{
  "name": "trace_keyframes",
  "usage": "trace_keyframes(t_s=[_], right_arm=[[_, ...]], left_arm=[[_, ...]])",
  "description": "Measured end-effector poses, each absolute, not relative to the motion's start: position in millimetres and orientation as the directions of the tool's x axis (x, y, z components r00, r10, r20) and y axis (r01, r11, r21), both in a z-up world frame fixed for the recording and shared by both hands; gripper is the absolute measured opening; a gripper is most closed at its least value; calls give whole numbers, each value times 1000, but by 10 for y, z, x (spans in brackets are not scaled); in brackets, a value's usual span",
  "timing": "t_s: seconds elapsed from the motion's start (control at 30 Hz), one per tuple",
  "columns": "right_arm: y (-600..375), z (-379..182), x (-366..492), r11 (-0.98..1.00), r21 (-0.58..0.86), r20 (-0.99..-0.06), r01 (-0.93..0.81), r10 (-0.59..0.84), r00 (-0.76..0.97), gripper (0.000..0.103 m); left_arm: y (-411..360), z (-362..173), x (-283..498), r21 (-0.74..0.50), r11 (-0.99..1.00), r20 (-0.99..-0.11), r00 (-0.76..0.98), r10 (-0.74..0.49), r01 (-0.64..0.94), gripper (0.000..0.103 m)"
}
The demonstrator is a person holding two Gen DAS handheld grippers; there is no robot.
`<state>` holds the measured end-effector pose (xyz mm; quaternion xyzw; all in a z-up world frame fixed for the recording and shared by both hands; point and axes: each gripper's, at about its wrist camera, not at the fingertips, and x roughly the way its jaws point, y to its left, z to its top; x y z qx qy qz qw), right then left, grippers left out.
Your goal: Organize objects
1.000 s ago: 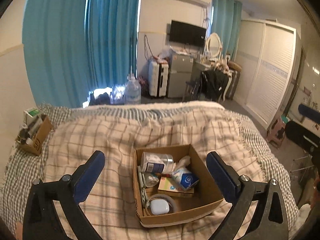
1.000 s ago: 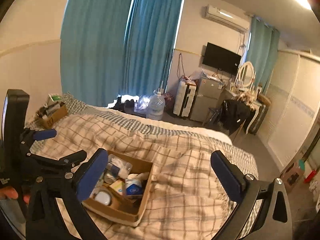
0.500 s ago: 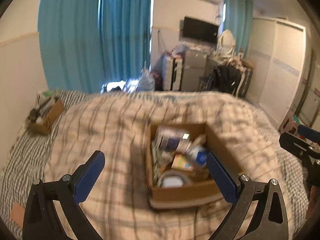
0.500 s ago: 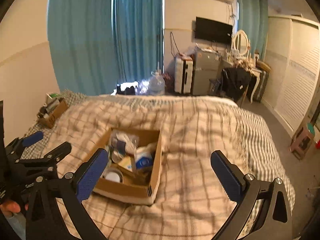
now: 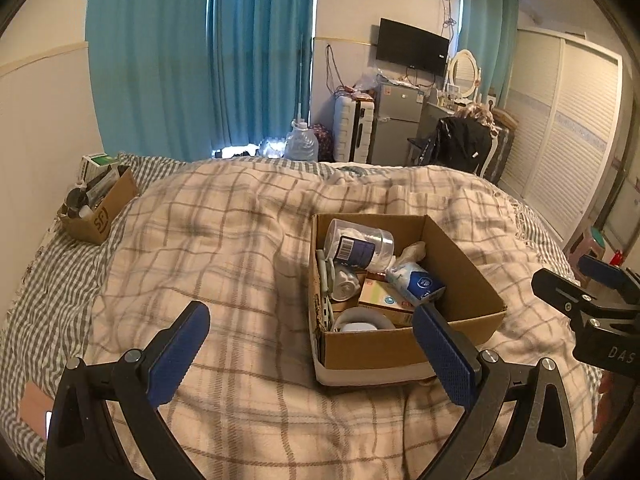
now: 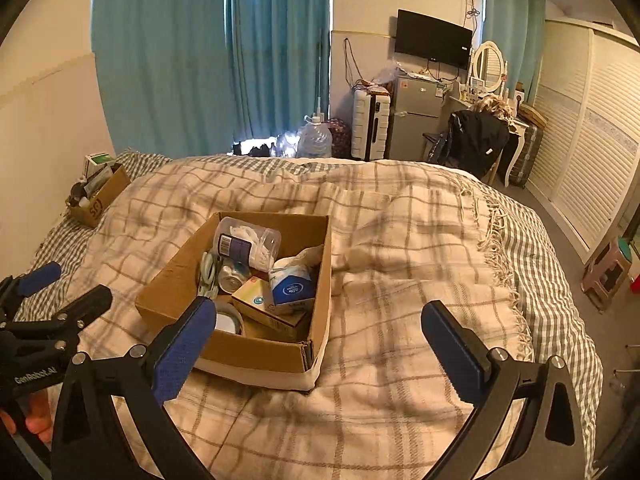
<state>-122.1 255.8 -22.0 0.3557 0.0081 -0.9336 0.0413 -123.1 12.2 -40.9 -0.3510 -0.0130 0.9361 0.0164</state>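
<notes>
Open cardboard box (image 5: 404,346) sitting mid-bed on the plaid blanket (image 5: 240,240), crammed with a clear jar (image 5: 358,245), blue pouch (image 5: 418,282) and tape roll (image 5: 360,318). Left gripper (image 5: 310,354) and right gripper (image 6: 316,350) hovering just short of it, both jaws spread wide, holding nothing. 2nd small box (image 5: 100,210) way off by the wall.

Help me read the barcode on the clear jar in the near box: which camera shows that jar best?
The left wrist view: the clear jar lies unobstructed, barcode facing the camera. The right wrist view shows the jar smaller and more oblique.
</notes>
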Motion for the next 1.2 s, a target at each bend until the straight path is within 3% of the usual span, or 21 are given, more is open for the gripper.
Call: trace_keyframes(t_s=[1.2], right_arm=[[2449, -284, -1211, -994, 9, -680, 105, -83, -729, 102]], left_arm=[[63, -476, -1270, -59, -998, -682, -730, 31, 13, 103]])
